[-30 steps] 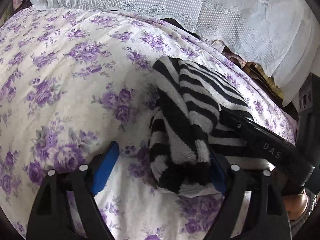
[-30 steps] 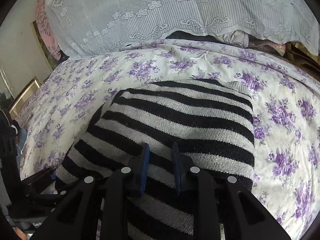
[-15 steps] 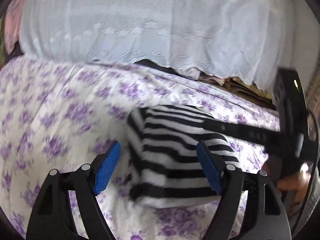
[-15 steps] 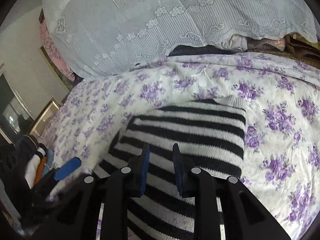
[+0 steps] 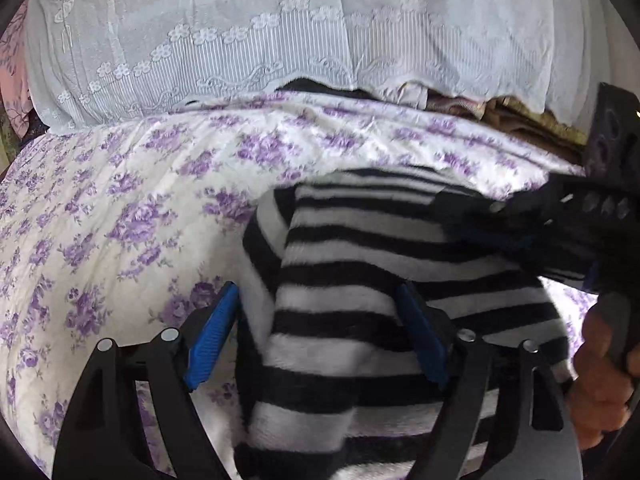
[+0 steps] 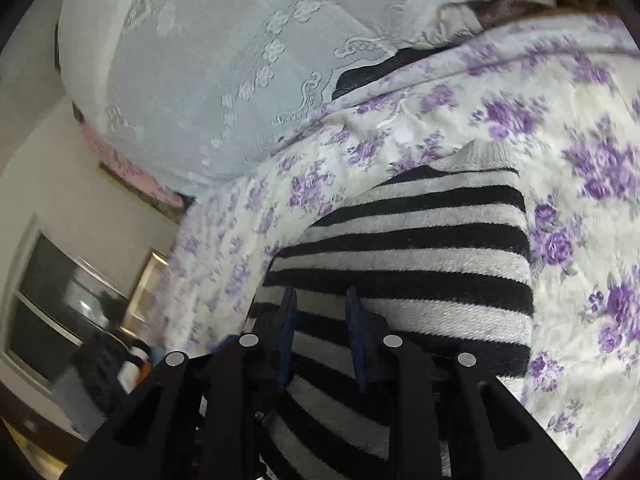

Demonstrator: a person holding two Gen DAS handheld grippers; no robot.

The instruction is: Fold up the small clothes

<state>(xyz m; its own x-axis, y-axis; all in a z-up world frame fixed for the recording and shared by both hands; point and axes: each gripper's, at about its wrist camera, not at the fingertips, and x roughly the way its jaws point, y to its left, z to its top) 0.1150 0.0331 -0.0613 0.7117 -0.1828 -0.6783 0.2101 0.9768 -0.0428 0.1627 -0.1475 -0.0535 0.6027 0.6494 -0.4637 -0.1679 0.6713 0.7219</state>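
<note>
**A:** Where is the sweater now, compared with half a second before?

**B:** The striped sweater [image 5: 372, 280] lies on the flowered bedspread [image 5: 132, 208], folded into a thick bundle. In the left wrist view it is now much closer to the left claw [image 5: 320, 336]. Before, the bundle sat in front of the blue pads and between them with space on each side. Now its left edge reaches down between the fingers and fills most of the gap, and the right pad [image 5: 420, 340] lies against the knit.

**A:** Is the left claw closed on it?

**B:** No. Its fingers stand wide apart, as wide as before, and the left pad [image 5: 212, 340] is just beside the fabric, not pressing it. It holds nothing.

**A:** And the right claw?

**B:** The right claw [image 6: 320, 332] has its fingers nearly together, with only a narrow gap, and the sweater [image 6: 420, 248] passes between and under the pads. Whether it really pinches the fabric, I cannot tell. The gap looks the same as in the earlier picture.

**A:** What else changed?

**B:** The right wrist view is now tilted, so the lace cover [image 6: 224, 64] leans to the upper left of the claw. In the left view the right claw [image 5: 560, 220] comes in from the right side over the sweater, blurred, and the right hand [image 5: 604, 380] shows at the lower right edge.
</note>
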